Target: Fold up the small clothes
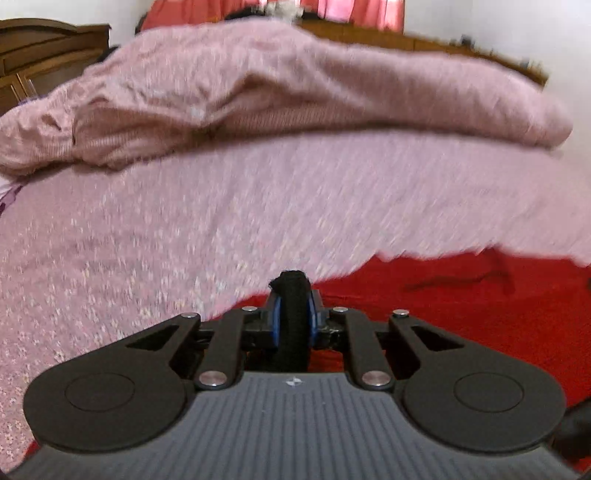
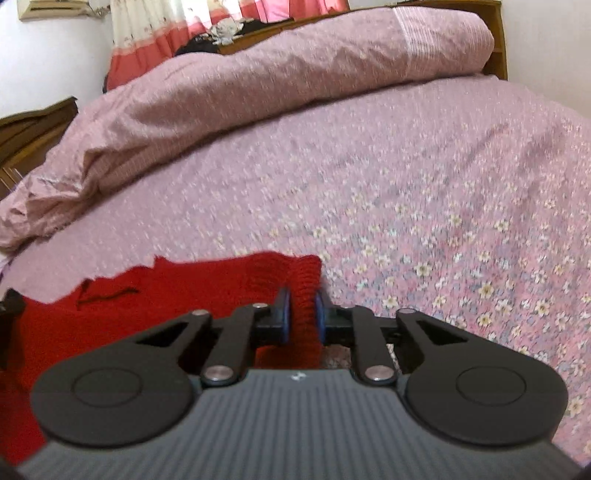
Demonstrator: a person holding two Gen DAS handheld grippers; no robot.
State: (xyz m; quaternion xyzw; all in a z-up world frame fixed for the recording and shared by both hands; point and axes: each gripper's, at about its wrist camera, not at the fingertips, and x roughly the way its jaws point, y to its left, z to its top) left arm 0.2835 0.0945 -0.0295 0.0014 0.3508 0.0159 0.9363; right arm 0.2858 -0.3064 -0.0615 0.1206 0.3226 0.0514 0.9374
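Domestic bedroom. Bed with pink floral sheet point(image 2: 424, 206) as landmark; rolled pink quilt point(image 2: 258, 85) along its far side, wooden headboard point(image 2: 498, 44) behind the quilt, dark wooden cabinet point(image 1: 40, 55) beyond the bed's left edge. Pink-and-white floral curtains point(image 2: 147, 33) on the wall behind the bed, small clutter point(image 2: 225, 29) on the ledge above the quilt, white walls point(image 2: 48, 66) around.

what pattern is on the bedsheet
Pink with small white flowers on the bedsheet, sharpest in the right wrist view.
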